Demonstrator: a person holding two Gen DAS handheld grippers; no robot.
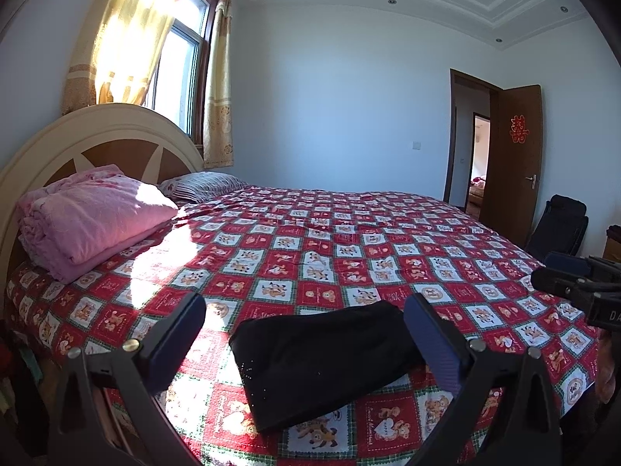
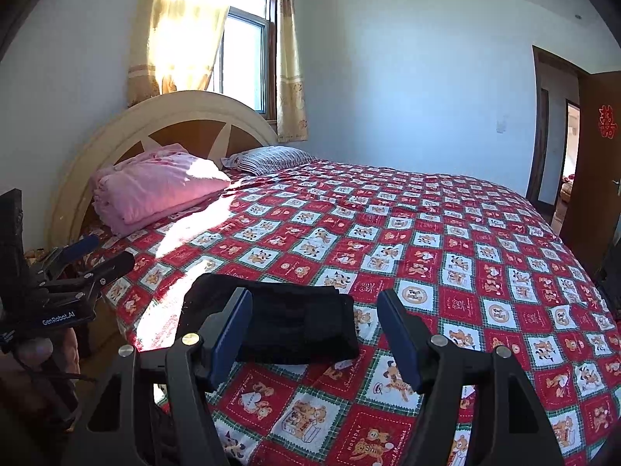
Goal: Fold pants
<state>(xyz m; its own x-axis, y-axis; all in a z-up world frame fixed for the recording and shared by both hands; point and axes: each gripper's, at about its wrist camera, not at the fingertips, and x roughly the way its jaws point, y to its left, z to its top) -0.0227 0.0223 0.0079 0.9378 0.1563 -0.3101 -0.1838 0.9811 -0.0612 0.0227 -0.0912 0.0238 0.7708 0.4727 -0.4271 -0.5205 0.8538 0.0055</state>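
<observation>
**Two open grippers over a bundle that looks all but folded**

Both tools hang above the near edge of the bed (image 1: 388, 240), and neither holds anything. The left gripper (image 1: 306, 334) has its jaws spread wide, the black pants (image 1: 322, 365) lying between and beyond them, untouched. The right gripper (image 2: 314, 334) is likewise spread, with the same pants (image 2: 279, 322) just ahead of its left finger.

The pants lie as a compact dark rectangle on the red teddy-bear bedspread (image 2: 446, 256), close to the near edge and left of the bed's middle. From the right wrist view several layers show stacked, the top layer ending in a neat edge on the right side. Well apart, by the headboard (image 1: 116, 132), sit a folded pink quilt (image 1: 93, 225) and a striped pillow (image 1: 202, 186).

I would judge the folding is at its last step, or already finished. If anything remains, it calls for a light press to flatten the stack, or squaring a corner; the jaws would need to come down and close on an edge without dragging the layers apart.
</observation>
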